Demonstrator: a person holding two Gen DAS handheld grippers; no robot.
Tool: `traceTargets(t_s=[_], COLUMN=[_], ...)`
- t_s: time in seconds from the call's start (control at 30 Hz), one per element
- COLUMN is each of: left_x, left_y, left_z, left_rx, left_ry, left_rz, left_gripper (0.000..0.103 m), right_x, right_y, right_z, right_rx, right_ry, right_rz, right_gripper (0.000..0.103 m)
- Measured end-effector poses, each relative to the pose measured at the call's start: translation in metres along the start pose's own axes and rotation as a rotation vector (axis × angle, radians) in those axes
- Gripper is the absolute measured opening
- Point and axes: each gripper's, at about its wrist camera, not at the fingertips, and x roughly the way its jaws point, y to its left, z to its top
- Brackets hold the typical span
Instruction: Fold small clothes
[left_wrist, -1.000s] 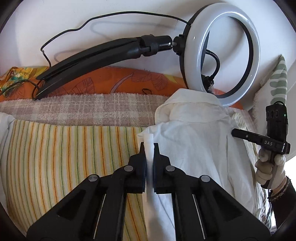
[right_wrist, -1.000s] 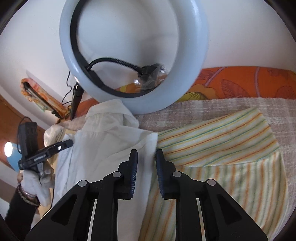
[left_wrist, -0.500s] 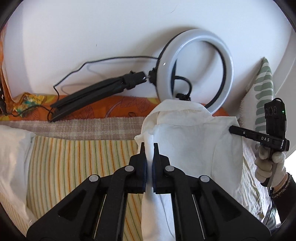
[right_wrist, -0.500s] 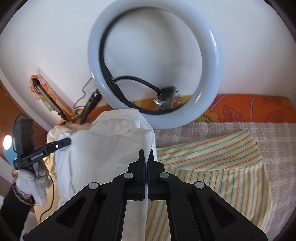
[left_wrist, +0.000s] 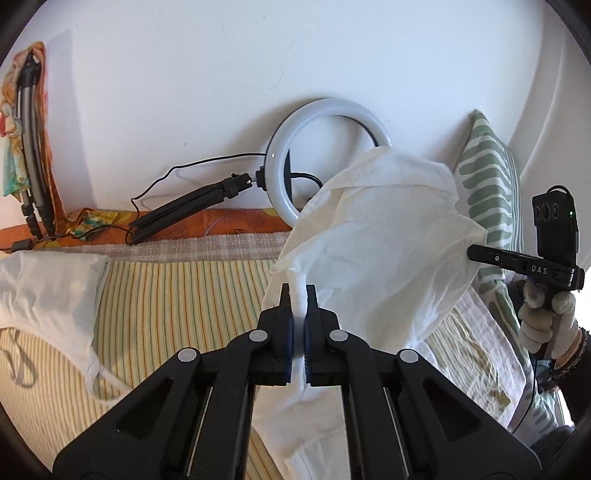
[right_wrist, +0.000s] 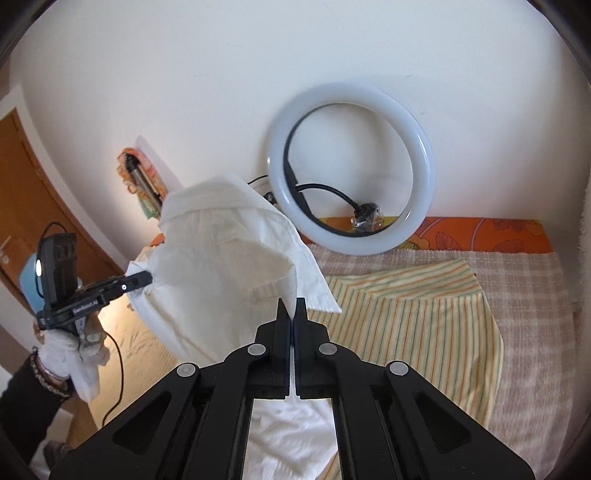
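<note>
A white collared shirt (left_wrist: 376, 251) hangs in the air above the bed, held up by two of its edges. My left gripper (left_wrist: 298, 290) is shut on a rolled edge of its cloth, which runs down between the fingers. My right gripper (right_wrist: 291, 304) is shut on the other side's edge, with thin cloth between the pads. In the right wrist view the shirt (right_wrist: 229, 266) bulges to the left, collar on top. Each view shows the other gripper pinching the far side: the right gripper (left_wrist: 471, 253) and the left gripper (right_wrist: 146, 278), both in white-gloved hands (left_wrist: 546, 321).
A ring light (left_wrist: 328, 162) on a folded black tripod (left_wrist: 184, 210) leans on the wall behind the bed. A yellow striped cloth (right_wrist: 406, 317) covers the checked blanket (right_wrist: 535, 295). Another white garment (left_wrist: 48, 291) lies left. A green-patterned pillow (left_wrist: 487, 184) stands right; a wooden door (right_wrist: 22, 184) is far left.
The right gripper's jaws closed on the shirt's edge. Both grippers then rose and drew back, and the shirt came up off the bed; the ring light now looks smaller.
</note>
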Motion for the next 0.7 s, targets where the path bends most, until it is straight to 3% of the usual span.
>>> traceTargets(t_s=[0.37,0.53,0.7], left_x=[-0.058,-0.061,-0.058], left_y=[-0.022,-0.037,-0.047], left_z=[-0.088,-0.149,-0.189], left_rx=[-0.025,0.019,0.058], left_ry=[0.052,0.119,0.175], left_rz=[-0.011,0.020,0.067], left_gripper=[0.002,0.002,0.002], right_x=[-0.068,-0.066,-0.058], right_y=[0.043,0.054,0.063], right_z=[-0.090,-0.149,-0.191], right_rx=[-0.016,-0.037,-0.094], right_ry=[0.033,0.109,0.170], right_rz=[0.004,-0.034,-0.108], right_gripper=[0.000,0.000,0.000])
